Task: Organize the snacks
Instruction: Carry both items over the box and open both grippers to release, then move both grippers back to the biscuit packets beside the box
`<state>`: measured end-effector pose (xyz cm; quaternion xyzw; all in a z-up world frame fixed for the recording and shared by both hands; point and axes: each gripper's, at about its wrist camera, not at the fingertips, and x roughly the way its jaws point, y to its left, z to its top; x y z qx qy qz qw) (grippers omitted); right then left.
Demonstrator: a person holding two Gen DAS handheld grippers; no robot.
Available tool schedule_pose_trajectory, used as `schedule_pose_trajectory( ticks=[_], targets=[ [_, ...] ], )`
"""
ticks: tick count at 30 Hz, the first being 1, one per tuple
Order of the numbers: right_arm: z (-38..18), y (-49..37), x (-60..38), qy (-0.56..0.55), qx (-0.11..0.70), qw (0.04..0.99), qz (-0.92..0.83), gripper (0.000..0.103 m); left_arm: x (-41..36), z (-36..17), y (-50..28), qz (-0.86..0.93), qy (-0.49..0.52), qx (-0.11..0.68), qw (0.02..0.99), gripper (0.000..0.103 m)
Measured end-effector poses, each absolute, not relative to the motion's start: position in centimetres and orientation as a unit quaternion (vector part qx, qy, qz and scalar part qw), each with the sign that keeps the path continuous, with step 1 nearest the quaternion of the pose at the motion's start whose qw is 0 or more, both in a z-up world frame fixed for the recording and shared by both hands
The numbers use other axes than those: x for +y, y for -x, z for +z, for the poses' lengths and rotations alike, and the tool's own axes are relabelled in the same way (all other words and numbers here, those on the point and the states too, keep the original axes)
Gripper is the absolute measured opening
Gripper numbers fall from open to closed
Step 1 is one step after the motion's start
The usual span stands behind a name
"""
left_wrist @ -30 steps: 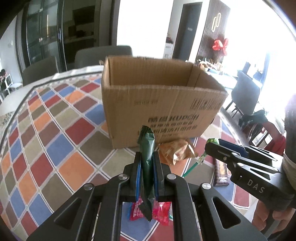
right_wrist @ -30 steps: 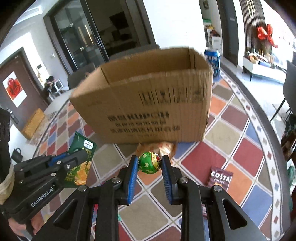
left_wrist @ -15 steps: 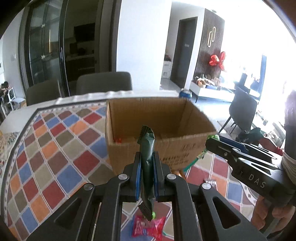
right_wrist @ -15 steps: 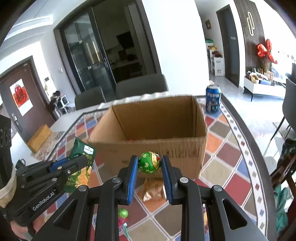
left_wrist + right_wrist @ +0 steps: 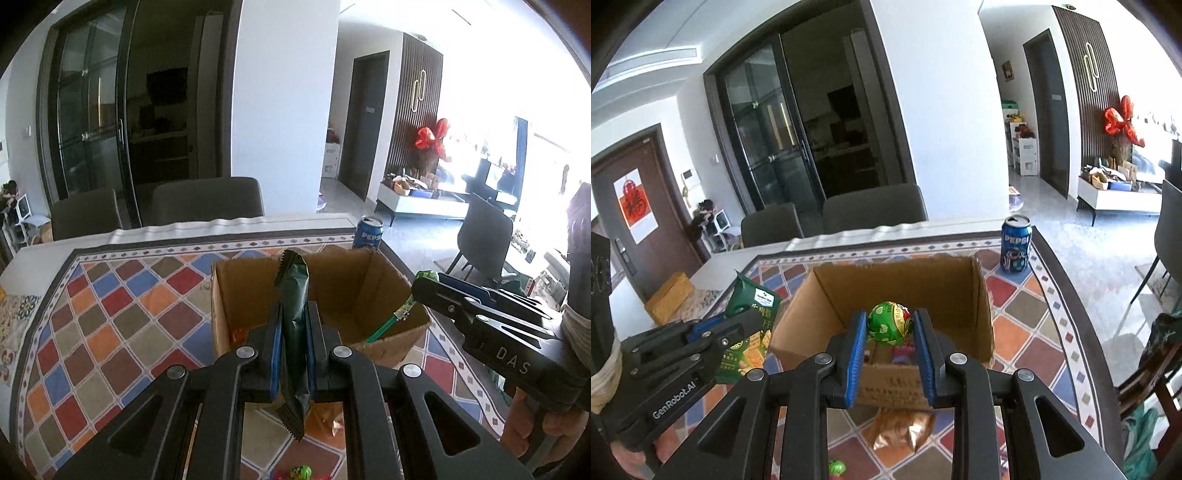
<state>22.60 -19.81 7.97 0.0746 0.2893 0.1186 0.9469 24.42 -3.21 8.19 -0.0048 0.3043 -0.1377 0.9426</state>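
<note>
Above the open cardboard box I hold both loads ready; my left gripper clamps a dark green snack packet upright, my right gripper pinches a green-wrapped lollipop; a few snacks already lie inside; an orange packet and small candies remain on the surface, so I judge the sorting partway done.

White walls and a white pillar. Black-framed glass sliding doors, 2 grey chairs at the table's far edge. Checkered multicolour tablecloth. Dark slatted wall panel with red bow. Brown door left. Strong daylight from the right.
</note>
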Motion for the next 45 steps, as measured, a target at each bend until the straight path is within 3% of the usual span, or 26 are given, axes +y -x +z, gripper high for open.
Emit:
schedule_pose_trajectory(
  ticks=[22, 24, 26, 28, 45],
  targets=[
    [6.3, -28.8, -20.2, -0.064, 0.329, 0.936, 0.105, 0.027, -4.8, 5.6, -31.3, -0.131, -0.012, 0.345, 0.929, 0.013],
    [6.1, -29.1, -20.2, -0.063, 0.332, 0.936, 0.102, 0.027, -5.1, 5.4, -31.6, -0.123, -0.025, 0.35, 0.928, 0.018],
    [6.0, -29.2, -20.2, -0.058, 0.332, 0.937, 0.094, 0.033, -5.2, 5.4, -31.4, -0.111, -0.029, 0.347, 0.931, 0.043],
    [6.0, -28.9, -20.3, -0.052, 0.334, 0.938, 0.081, 0.042, -5.1, 5.5, -31.0, -0.107, -0.032, 0.342, 0.933, 0.045],
    [6.8, -22.9, -21.9, -0.06, 0.314, 0.945, 0.071, 0.056, -6.8, 6.1, -24.0, -0.156, -0.056, 0.31, 0.936, 0.053]
  ],
)
